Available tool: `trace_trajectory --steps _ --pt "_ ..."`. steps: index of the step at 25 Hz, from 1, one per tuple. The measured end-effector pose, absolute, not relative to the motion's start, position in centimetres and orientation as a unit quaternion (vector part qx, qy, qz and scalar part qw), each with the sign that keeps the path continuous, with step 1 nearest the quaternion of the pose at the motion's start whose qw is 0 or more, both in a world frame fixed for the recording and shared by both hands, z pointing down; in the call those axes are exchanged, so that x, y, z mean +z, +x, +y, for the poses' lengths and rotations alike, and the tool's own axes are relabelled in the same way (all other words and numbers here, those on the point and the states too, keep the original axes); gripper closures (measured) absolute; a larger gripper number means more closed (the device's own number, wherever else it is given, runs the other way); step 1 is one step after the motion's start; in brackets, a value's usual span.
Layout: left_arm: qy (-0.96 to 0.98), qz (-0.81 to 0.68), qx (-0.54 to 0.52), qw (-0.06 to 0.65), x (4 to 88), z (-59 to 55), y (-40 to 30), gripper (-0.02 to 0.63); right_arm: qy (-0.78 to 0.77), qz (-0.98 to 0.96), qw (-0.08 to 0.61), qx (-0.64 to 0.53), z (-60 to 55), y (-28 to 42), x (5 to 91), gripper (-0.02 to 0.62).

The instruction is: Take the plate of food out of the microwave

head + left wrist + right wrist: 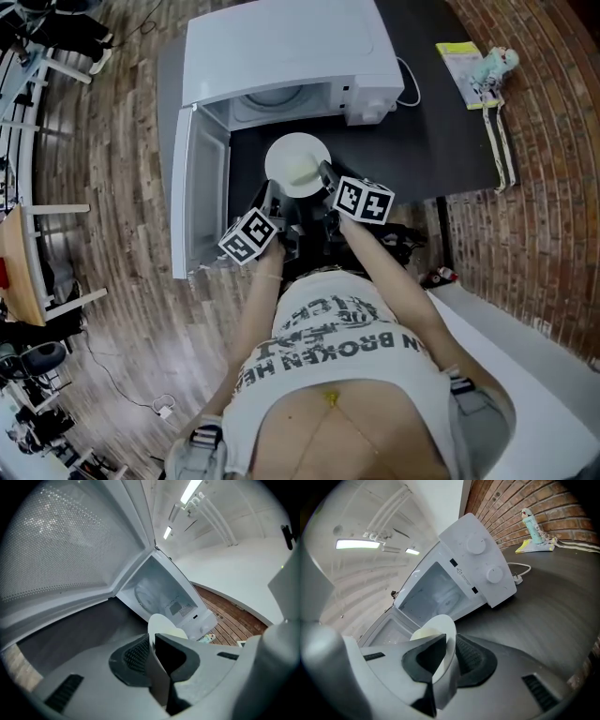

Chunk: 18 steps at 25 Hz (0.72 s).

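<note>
A white plate (298,161) with pale yellowish food (300,175) on it hangs over the dark table, just outside the open white microwave (281,56). My left gripper (275,204) is shut on the plate's near-left rim and my right gripper (327,178) on its near-right rim. In the left gripper view the plate (161,622) runs edge-on between the jaws of the left gripper (153,641), with the empty microwave cavity (154,592) behind. In the right gripper view the plate (439,625) is clamped in the right gripper (446,652).
The microwave door (195,192) stands swung open at the left, beside my left gripper. A white cable (410,92) trails from the microwave's right side. A yellow booklet and a small toy figure (480,67) lie at the table's far right corner (469,169).
</note>
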<state>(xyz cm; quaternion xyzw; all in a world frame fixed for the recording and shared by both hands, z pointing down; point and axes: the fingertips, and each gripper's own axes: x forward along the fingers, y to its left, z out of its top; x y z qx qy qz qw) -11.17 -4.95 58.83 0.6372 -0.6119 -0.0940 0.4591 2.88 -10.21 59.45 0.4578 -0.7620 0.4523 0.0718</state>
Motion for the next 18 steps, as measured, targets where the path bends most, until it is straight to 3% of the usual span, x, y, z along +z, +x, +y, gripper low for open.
trace_trajectory --steps 18 --pt "0.616 -0.638 -0.105 0.45 58.8 -4.2 -7.8 0.561 0.427 -0.776 0.085 0.456 -10.4 6.0 59.3 0.534"
